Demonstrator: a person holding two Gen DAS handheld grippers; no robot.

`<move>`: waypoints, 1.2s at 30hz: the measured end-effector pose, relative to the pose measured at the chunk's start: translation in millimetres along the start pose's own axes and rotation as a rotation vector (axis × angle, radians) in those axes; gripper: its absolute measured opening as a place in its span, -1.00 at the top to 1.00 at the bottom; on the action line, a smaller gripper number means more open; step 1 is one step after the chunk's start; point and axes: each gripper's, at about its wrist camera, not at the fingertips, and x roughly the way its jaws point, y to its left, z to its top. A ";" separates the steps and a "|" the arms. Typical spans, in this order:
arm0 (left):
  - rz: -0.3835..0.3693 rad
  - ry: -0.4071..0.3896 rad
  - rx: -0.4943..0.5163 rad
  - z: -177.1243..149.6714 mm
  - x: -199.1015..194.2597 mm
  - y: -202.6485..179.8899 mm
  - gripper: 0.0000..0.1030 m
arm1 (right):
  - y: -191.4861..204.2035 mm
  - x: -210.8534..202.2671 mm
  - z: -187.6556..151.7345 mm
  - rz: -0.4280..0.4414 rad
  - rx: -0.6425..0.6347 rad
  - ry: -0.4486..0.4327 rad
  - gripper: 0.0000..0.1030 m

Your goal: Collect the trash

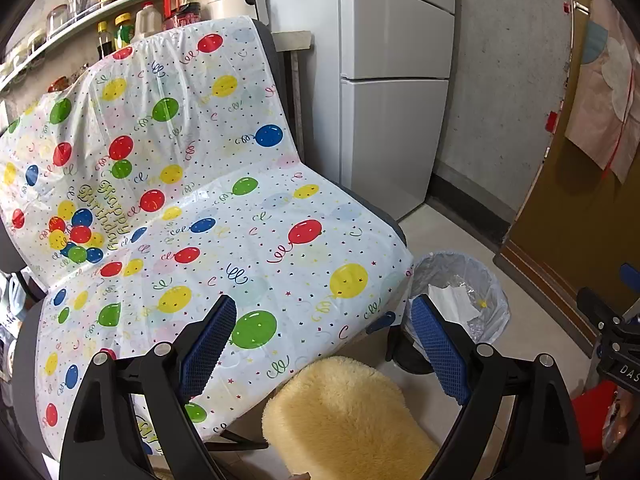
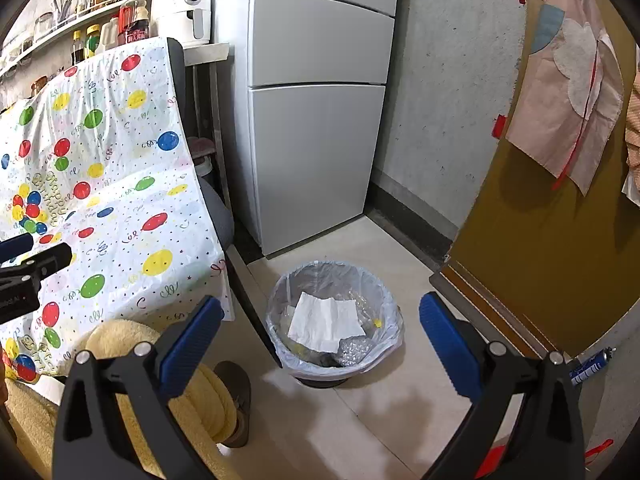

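The balloon-printed plastic sheet (image 1: 208, 184) is draping the chair bare of litter, while the round bag-lined trash bin (image 2: 334, 320), holding a white paper tissue (image 2: 326, 320), is sitting on the floor straight ahead of the wide-open, empty right claw (image 2: 320, 336), nearer than the equally open, empty left claw (image 1: 324, 340).

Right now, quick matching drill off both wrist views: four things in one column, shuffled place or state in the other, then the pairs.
Things
1. white paper sheet
2. balloon-print cover
3. fridge
4. right gripper

Place or state
A. stands against the wall behind the bin
B. open, holding nothing
C. lies on top inside the lined trash bin
D. draped over the chair's seat and back

Pairs: 1-C, 2-D, 3-A, 4-B
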 end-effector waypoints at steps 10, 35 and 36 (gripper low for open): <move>0.002 0.002 -0.003 -0.1 0.1 -0.6 -0.72 | 2.2 -1.0 -1.2 -0.001 0.001 0.000 -0.88; -0.003 0.003 -0.005 -2.1 -0.5 2.2 -0.72 | 3.1 -2.4 -2.5 -0.006 0.006 0.000 -0.88; -0.003 0.003 -0.005 -2.1 -0.7 2.2 -0.72 | 3.0 -2.3 -2.3 -0.007 0.006 0.000 -0.88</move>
